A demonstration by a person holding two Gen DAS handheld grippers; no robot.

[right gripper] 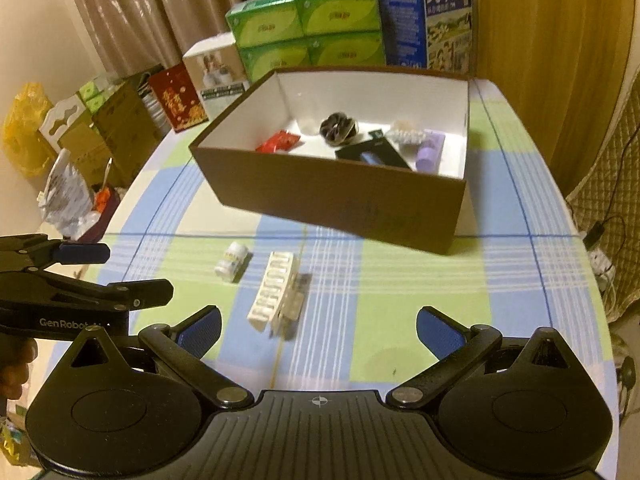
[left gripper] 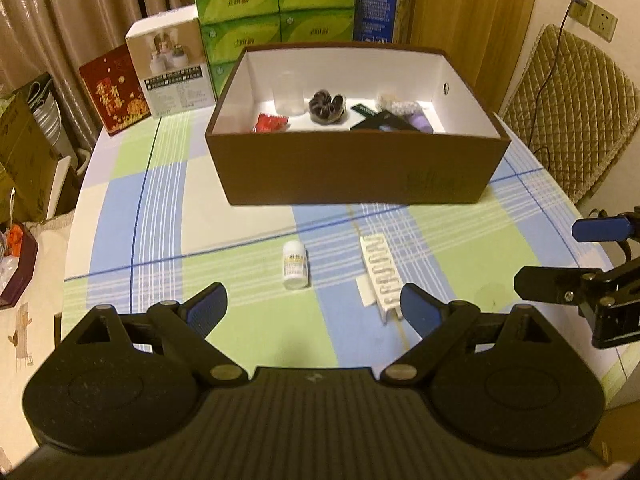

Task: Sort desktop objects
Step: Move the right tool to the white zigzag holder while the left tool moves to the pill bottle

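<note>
Left wrist view. Landmark: the open brown cardboard box with white interior [left gripper: 352, 168], standing on the worktop covered in a blue, green and white checked cloth [left gripper: 160, 200]. Inside the box lie a clear plastic cup, a dark scrunchie, a red sachet, a black flat pack and a lilac item, which I judge to be things already sorted. In front of the box, well apart from it, two items are still out: a small white pill bottle lying on its side [left gripper: 295, 265] and, just to its right, a white plastic hair claw clip [left gripper: 380, 278]. The left gripper [left gripper: 312, 304] hovers nearer the camera than both, its blue-padded fingers spread wide and holding nothing; the bottle sits roughly on its centre line, probably the next pick. The right gripper [left gripper: 560, 256] enters at the right edge, fingers apart and empty.

Right wrist view. The same box [right gripper: 332, 200] lies ahead. The pill bottle [right gripper: 232, 266] and the clip [right gripper: 276, 290] lie in front of it, side by side, near but not touching. The right gripper [right gripper: 318, 332] has wide, empty fingers, pointed to the right of the clip. The left gripper [right gripper: 120, 272] shows at the left edge, also open-fingered.
</note>
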